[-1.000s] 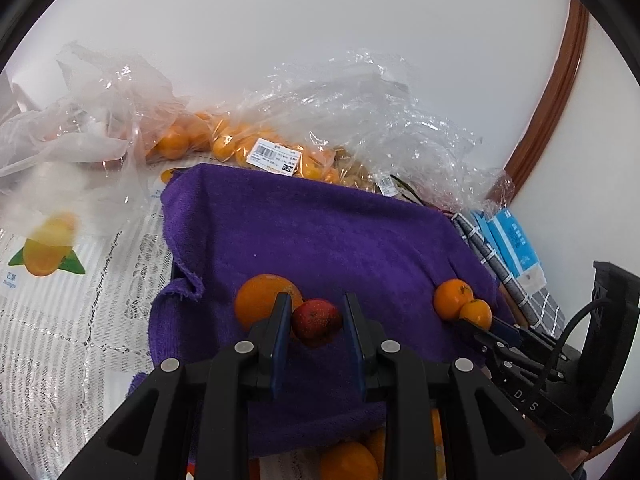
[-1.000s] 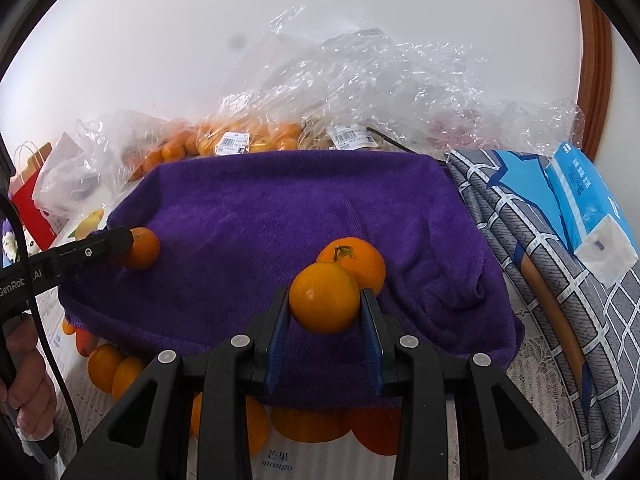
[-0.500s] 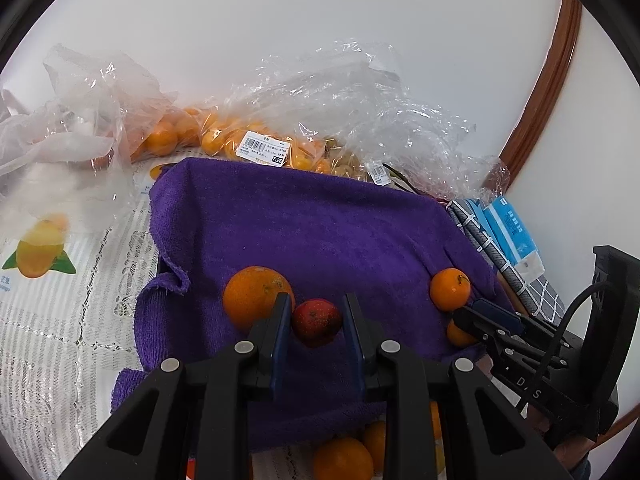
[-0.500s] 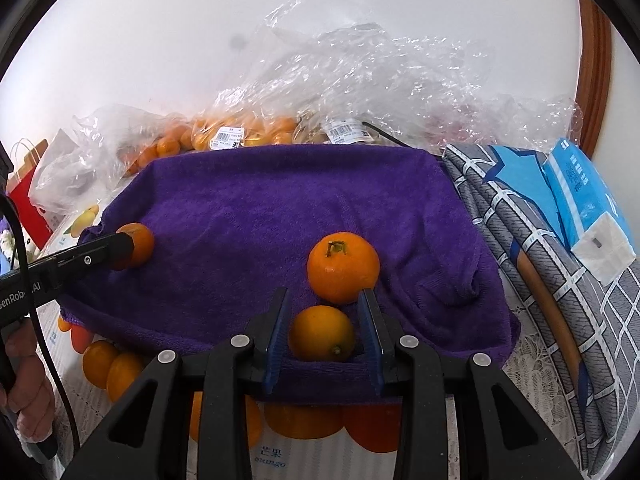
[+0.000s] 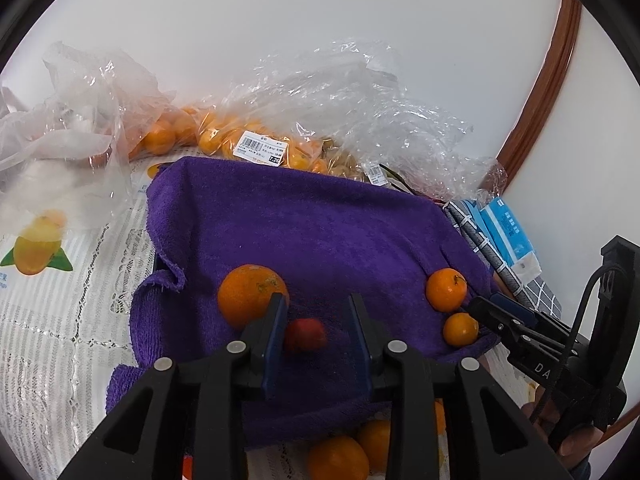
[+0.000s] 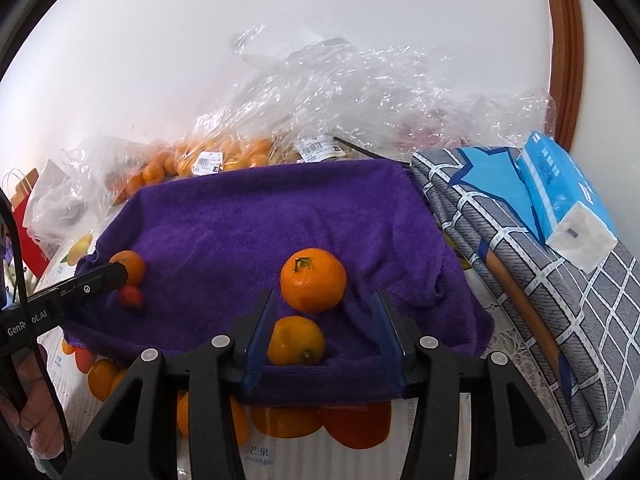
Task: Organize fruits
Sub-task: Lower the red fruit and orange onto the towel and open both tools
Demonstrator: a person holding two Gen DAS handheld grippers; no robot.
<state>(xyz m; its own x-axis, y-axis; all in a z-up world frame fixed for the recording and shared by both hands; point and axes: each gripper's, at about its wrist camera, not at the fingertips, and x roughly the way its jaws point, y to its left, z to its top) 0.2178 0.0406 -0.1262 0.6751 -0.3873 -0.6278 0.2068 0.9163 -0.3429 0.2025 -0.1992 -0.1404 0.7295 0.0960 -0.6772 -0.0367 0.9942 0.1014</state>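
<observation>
Right wrist: small orange [image 6: 296,341] between opening right gripper [image 6: 322,334] pads.

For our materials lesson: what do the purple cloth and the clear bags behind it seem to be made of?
Purple cloth: likely terry or microfibre towelling; matt, fuzzy pile, soft folds at its edges.
Clear bags: thin plastic film; glossy, see-through, sharply crinkled, showing the oranges inside.

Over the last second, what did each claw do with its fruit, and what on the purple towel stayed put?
The right claw lowered its small orange onto the purple towel and is opening, pads clear. The left claw is opening off the red fruit, which lies between them. The big orange, stemmed orange and plastic bags kept their places.
</observation>
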